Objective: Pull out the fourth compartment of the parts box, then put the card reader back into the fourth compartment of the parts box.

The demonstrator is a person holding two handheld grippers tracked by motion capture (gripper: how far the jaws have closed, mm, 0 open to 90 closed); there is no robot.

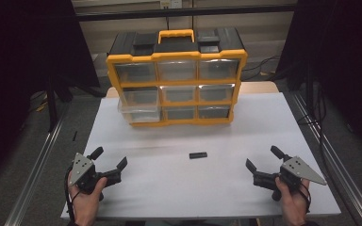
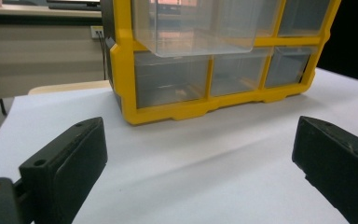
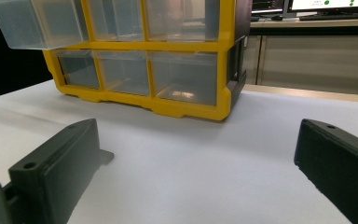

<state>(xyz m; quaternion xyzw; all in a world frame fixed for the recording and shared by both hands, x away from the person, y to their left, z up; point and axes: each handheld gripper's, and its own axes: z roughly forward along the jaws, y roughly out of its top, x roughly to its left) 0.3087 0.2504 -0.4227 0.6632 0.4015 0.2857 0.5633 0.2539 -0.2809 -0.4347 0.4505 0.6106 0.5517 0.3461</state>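
A yellow and black organiser [image 1: 176, 56] with clear drawers stands at the back of the white table [image 1: 169, 188]. Its left middle drawer [image 1: 139, 112] is pulled out; the same drawer [image 2: 196, 28] hangs over the bottom row in the left gripper view. A small flat black piece [image 1: 198, 155] lies on the table between the two grippers. My left gripper [image 1: 109, 157] rests near the front left, open and empty, pointing at the organiser [image 2: 168, 112]. My right gripper [image 1: 263, 157] sits at the front right, also open and empty. A grey sliver [image 3: 105, 157] peeks from behind its left jaw.
A person's hands [image 1: 87, 197] hold both grippers at the table's front edge. Metal rails [image 1: 37, 165] run along both sides of the table. Black curtains hang left and right, and cables lie on the floor behind the right side.
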